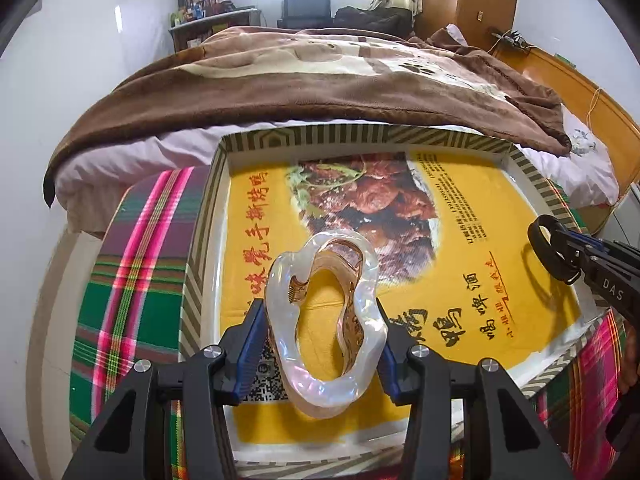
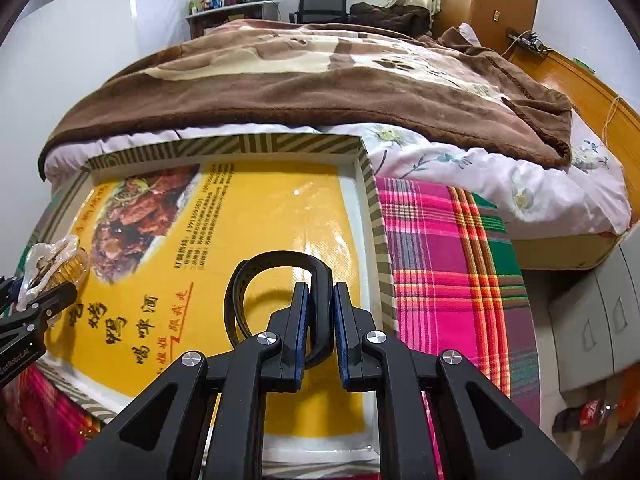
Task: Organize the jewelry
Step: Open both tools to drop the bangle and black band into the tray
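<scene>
Above the shallow tray (image 1: 200, 240) with its yellow liner, the left gripper (image 1: 320, 320) clasps a pearly wavy bangle (image 1: 324, 320) while the right gripper (image 2: 320, 292) pinches a black band (image 2: 276, 276).

We see the shallow box (image 1: 208, 216) lying on a plaid cloth (image 1: 132, 280), with the bed (image 1: 304, 80) behind it. Over the box, the wavy bangle (image 1: 324, 320) hangs left and the strap (image 2: 276, 276) right, seemingly clear of its floor.
</scene>
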Tool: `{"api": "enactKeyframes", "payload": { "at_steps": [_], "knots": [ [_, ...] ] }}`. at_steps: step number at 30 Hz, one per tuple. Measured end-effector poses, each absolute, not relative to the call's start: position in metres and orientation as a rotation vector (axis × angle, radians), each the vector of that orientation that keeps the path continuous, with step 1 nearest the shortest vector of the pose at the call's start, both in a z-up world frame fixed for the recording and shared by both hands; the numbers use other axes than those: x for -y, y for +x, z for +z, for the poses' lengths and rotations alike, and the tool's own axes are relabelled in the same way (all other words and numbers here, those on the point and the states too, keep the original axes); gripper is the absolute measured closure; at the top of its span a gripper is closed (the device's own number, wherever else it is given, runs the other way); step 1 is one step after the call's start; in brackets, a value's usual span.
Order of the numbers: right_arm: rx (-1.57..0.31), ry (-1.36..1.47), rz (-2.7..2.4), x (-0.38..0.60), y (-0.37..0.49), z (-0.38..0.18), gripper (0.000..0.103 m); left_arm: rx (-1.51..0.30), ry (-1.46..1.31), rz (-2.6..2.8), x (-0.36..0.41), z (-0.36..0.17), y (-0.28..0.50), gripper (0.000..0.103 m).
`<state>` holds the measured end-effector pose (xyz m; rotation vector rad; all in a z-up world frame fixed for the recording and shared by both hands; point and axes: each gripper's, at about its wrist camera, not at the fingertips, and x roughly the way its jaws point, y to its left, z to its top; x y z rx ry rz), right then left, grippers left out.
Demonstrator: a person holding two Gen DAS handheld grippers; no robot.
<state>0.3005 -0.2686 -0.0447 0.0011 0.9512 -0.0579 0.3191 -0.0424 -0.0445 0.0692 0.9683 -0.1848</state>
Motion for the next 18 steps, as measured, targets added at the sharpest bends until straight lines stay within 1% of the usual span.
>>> {"api": "enactKeyframes", "payload": {
  "at_steps": [9,12,13,15,16,17,18],
  "knots": [
    [-0.969,-0.014,-0.08,0.267,0.303,-0.052,0.089,-0.981,0.074,-0.169,0.041,-0.048,0.321,0.053],
    [-0.964,-0.005,-0.079,0.267,0.302,-0.05,0.084,-0.985,0.071,-0.17,0.041,-0.048,0.322,0.051],
    [-0.961,-0.003,-0.078,0.267,0.302,-0.049,0.082,-0.986,0.068,-0.169,0.041,-0.048,0.323,0.046],
    [-0.955,0.002,-0.069,0.267,0.299,-0.046,0.075,-0.977,0.052,-0.167,0.04,-0.046,0.323,0.042],
    [-0.951,0.004,-0.066,0.266,0.297,-0.044,0.066,-0.972,0.044,-0.168,0.039,-0.044,0.322,0.04],
    [-0.942,0.005,-0.065,0.266,0.294,-0.042,0.059,-0.963,0.036,-0.167,0.038,-0.041,0.32,0.037],
    [-0.934,0.007,-0.06,0.266,0.292,-0.039,0.059,-0.957,0.032,-0.167,0.038,-0.039,0.318,0.034]
  ]
}}
